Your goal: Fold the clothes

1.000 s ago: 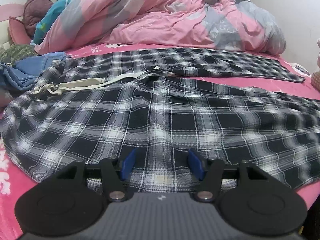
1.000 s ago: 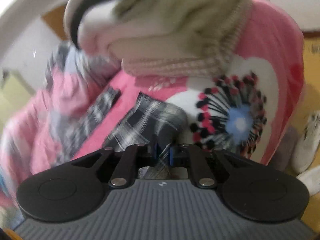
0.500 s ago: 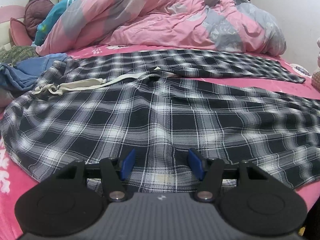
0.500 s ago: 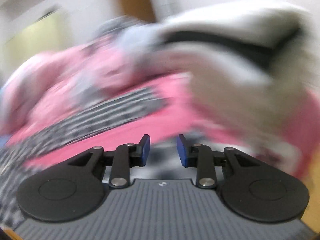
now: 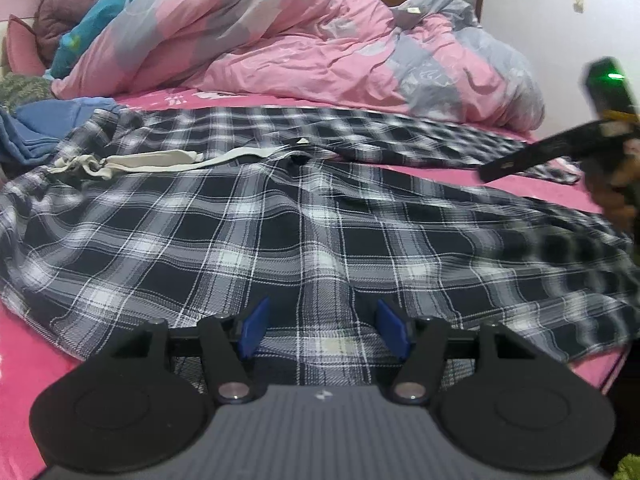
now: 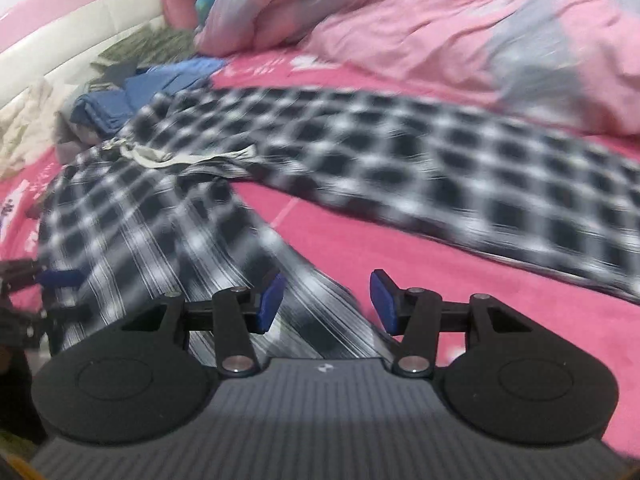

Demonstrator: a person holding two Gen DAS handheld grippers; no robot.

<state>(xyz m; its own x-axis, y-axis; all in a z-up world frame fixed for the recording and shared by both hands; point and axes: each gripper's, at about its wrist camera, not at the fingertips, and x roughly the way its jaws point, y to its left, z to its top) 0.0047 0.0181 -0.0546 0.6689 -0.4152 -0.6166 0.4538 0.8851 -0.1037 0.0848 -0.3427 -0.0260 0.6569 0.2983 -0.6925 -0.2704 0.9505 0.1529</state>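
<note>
Black-and-white plaid trousers (image 5: pixel 320 220) lie spread across the pink bed sheet (image 6: pixel 340 236), with a cream drawstring (image 5: pixel 140 160) at the waist on the left. My left gripper (image 5: pixel 324 332) hovers low over the near trouser leg; its jaws are opening a little and its blue pads grip nothing. My right gripper (image 6: pixel 326 302) is over the lower part of the near leg (image 6: pixel 160 240), blurred by motion. Its jaws are opening with nothing between them. One of its fingers (image 5: pixel 520 158) shows at the right of the left wrist view. The far leg (image 6: pixel 460 168) stretches to the right.
A crumpled pink and grey duvet (image 5: pixel 300 48) fills the back of the bed. Folded blue clothes (image 5: pixel 36 132) lie at the far left beside the waistband. A white padded headboard (image 6: pixel 80 28) runs behind. A hand (image 5: pixel 616 200) holds the right gripper near the bed's right edge.
The right gripper let go of the plaid cloth it pinched, opened, rolled and swung across to above the trousers, coming into the left wrist view. The left gripper barely moved.
</note>
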